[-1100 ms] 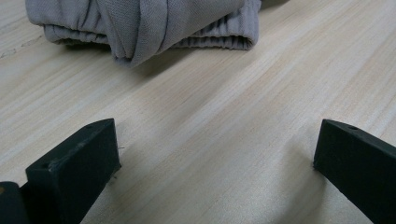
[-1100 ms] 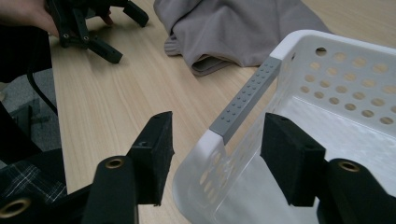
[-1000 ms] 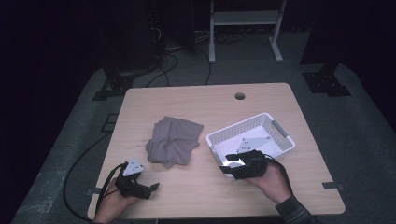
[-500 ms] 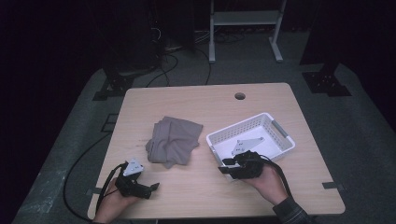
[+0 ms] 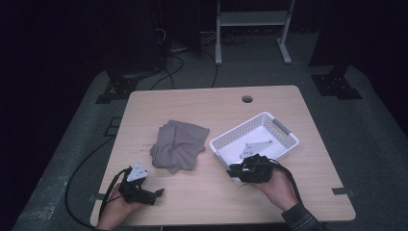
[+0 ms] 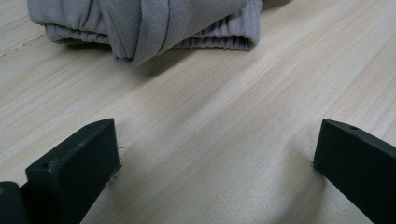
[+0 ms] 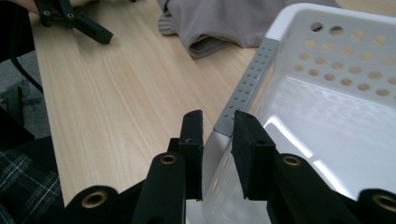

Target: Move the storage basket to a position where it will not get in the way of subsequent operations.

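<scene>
The right tongs [image 7: 217, 128] have just been closing, and their jaws now straddle the near rim of the white basket [image 5: 281, 132], one inside the wall and one outside, pinching the grey handle strip [image 7: 247, 84]. The basket sits on the right half of the surface [image 5: 202, 197], just beside the folded grey cloth [image 5: 178, 144]. The left tongs [image 6: 215, 154] rest released, jaws wide apart on bare wood, near the cloth.

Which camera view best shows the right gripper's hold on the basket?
The right gripper view: the right gripper straddles the white basket rim, closing on it. The high view shows it small at the basket's near end.
</scene>
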### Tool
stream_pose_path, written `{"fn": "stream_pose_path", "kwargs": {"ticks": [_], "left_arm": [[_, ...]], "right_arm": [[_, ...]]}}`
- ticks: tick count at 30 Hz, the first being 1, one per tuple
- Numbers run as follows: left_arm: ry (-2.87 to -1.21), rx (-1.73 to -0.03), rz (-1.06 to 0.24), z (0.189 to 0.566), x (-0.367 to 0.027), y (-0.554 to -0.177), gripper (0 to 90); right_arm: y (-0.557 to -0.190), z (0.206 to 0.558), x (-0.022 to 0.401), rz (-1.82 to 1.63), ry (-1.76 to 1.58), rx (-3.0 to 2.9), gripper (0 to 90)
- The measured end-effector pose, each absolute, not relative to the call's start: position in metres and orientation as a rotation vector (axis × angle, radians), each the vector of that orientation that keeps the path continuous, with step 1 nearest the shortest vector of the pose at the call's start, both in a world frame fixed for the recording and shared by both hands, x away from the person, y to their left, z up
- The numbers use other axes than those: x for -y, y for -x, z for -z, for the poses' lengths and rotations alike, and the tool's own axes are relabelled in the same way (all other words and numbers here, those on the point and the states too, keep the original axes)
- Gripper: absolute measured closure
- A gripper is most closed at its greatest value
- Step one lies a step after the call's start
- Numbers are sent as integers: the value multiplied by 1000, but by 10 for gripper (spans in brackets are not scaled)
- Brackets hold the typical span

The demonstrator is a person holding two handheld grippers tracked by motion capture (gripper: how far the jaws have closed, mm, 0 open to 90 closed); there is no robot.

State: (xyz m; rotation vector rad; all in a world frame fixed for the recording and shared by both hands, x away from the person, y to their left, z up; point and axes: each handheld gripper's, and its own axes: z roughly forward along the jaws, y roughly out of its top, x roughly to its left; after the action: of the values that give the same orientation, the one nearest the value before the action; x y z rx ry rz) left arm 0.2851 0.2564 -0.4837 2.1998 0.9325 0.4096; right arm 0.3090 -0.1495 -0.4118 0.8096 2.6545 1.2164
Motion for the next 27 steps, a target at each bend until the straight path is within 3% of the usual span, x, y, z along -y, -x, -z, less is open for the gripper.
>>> {"fn": "stream_pose_path", "kwargs": {"ticks": [7, 15, 18, 27], "left_arm": [[-2200, -933, -410, 484, -256, -285, 0], [-2199, -933, -410, 484, -256, -285, 0], [-2199, -933, -410, 484, -256, -285, 0], [-2196, -934, -410, 484, -256, -285, 0]], "right_arm": [[-312, 408, 164, -1136, -804, -2634, 786], [-315, 406, 181, -1105, -784, -2639, 776], [-314, 401, 185, -1136, -793, -2613, 630], [-315, 377, 214, -1129, -954, -2411, 497]]}}
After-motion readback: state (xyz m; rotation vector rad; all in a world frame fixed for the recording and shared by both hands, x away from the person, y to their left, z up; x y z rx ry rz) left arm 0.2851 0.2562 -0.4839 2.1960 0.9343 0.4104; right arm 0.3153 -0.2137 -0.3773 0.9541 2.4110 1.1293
